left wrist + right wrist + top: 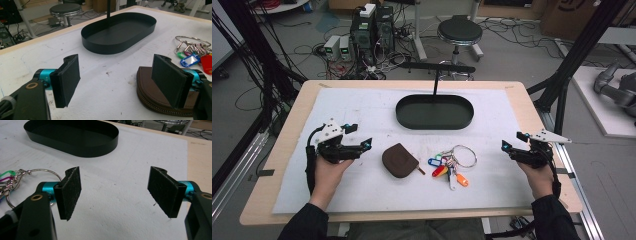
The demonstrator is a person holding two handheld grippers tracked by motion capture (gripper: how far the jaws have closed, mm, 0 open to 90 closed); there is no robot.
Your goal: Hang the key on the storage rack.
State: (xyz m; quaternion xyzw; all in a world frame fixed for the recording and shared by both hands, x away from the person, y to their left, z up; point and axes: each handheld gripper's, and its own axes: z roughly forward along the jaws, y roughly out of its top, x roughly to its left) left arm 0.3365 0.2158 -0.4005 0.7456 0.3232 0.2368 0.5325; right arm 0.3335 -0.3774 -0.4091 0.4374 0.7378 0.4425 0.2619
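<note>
A brown zipped leather pouch (pixel 399 160) lies on the white mat near the middle front; its curved edge (pixel 150 95) sits behind my left gripper's right jaw. Right of it lies a bunch of keys (pixel 451 165) with coloured tags on a large metal ring (pixel 191 40) (pixel 37 173). A black oval tray (pixel 434 111) (pixel 120 32) (pixel 75 137) with an upright post stands farther back. My left gripper (pixel 360 136) (pixel 116 82) is open left of the pouch, nothing between its jaws. My right gripper (pixel 512 140) (pixel 115 192) is open over bare mat right of the keys.
The white mat (pixel 362 110) covers a wooden table (pixel 287 125). Beyond the far edge stand a round stool (pixel 459 31), computer boxes (pixel 372 30) and tangled cables on the floor. Black frame posts (pixel 582 45) rise at both sides.
</note>
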